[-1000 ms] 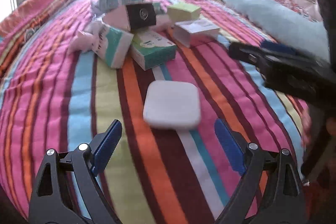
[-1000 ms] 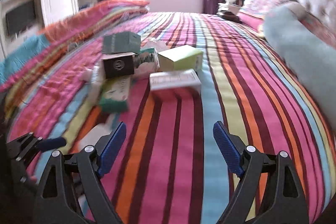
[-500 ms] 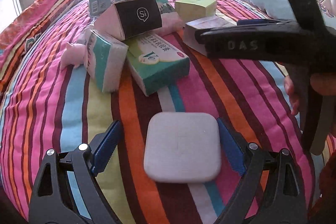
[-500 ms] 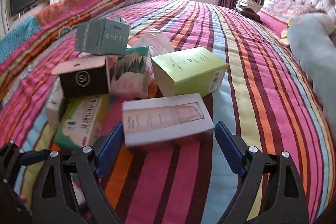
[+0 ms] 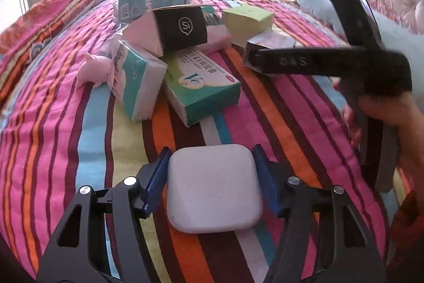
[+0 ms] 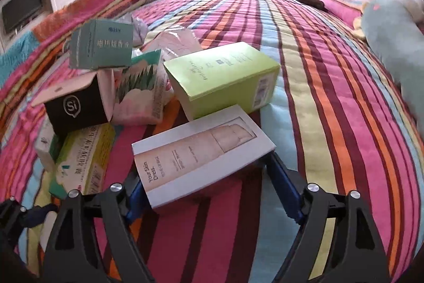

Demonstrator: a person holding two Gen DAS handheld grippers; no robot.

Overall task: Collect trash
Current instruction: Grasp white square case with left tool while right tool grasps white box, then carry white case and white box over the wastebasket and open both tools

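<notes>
My left gripper has just been closing, and its blue fingers now press both side edges of the white rounded case, which lies flat on the striped bedspread just in front of the heap of cartons. My right gripper has also just been closing. The skincare box sits between its fingers, tilted, one corner resting towards the green box. The right finger lies at the box edge; the left one is hidden under the box, so I cannot tell whether the clamp is complete.

Procedure, as I judge it:
1. Left: confirm even pressure on both edges. The case is smooth and rounded, so it may slip forward; lift straight up.
2. Right: finish closing squarely across the short width. The carton is light card, so avoid crushing it.
3. Raise both clear of the black Si box without disturbing the pile.
</notes>
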